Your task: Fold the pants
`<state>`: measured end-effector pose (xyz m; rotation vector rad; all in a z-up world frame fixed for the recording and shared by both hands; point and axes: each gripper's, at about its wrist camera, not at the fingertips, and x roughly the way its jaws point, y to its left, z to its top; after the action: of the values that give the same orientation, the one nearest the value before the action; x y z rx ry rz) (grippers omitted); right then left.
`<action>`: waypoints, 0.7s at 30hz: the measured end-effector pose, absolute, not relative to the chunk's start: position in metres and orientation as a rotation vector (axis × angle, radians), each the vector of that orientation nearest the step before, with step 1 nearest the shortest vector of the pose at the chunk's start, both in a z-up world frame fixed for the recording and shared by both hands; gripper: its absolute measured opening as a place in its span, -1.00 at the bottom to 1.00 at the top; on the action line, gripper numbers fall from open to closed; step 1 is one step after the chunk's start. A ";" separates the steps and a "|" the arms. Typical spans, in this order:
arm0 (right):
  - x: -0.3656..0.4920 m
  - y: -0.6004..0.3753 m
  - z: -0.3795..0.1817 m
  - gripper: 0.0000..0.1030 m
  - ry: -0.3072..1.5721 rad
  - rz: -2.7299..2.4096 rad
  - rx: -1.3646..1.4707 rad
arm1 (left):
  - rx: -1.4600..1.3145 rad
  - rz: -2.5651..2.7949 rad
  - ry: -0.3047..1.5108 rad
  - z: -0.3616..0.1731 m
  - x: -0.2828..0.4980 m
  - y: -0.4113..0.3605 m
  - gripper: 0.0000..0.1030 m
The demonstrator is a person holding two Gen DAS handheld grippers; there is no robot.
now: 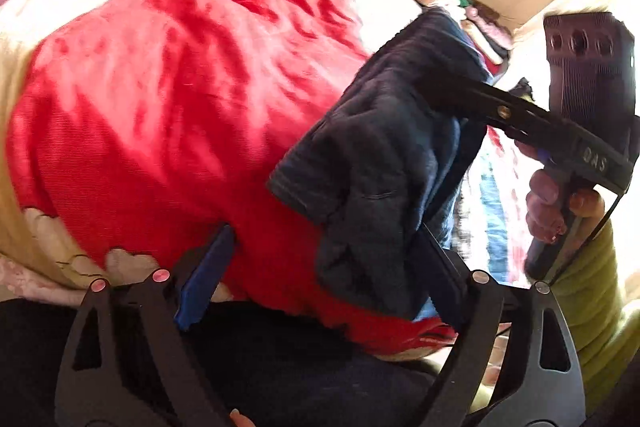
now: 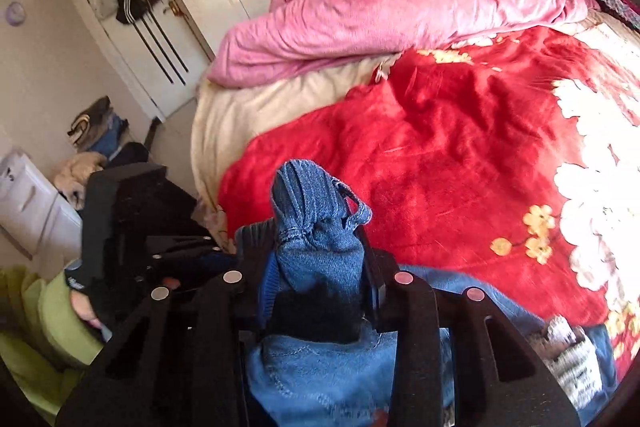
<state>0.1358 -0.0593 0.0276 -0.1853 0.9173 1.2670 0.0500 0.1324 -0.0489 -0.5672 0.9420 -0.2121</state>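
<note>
Above the red blanket, jeans hang bunched in the right gripper, pinched tight; left gripper looks spread. I'd grab the loose edge and lay them flat first.

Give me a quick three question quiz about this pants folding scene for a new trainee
1. True or false: the right gripper is shut on the jeans.
2. What lies under the jeans: A) red blanket B) bare floor C) wooden table?
3. Fill in: the left gripper stands ____, its fingers wide apart.

Key: 1 true; 2 A; 3 open. In the left wrist view the jeans hang bunched from the right gripper.
</note>
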 end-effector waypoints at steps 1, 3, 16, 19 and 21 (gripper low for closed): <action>0.136 -0.069 0.031 -0.36 0.910 1.269 -0.164 | -0.576 -0.231 0.943 -0.048 0.053 0.129 0.57; 0.137 -0.086 0.036 -0.36 0.891 1.262 -0.140 | -0.595 -0.287 0.943 -0.045 0.059 0.119 0.57; 0.143 -0.182 0.057 -0.36 0.802 1.208 -0.027 | -0.537 -0.544 0.957 -0.013 0.085 0.013 0.47; 0.145 -0.200 0.056 -0.30 0.792 1.189 0.000 | -0.465 -0.545 0.956 -0.005 0.084 -0.010 0.47; 0.147 -0.215 0.055 -0.04 0.799 1.166 0.018 | -0.431 -0.551 0.961 -0.005 0.084 -0.023 0.47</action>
<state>0.1472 -0.2149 0.0548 0.0183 0.7991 1.1660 0.0839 -0.0228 -0.0051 -0.4313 0.9610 -0.5511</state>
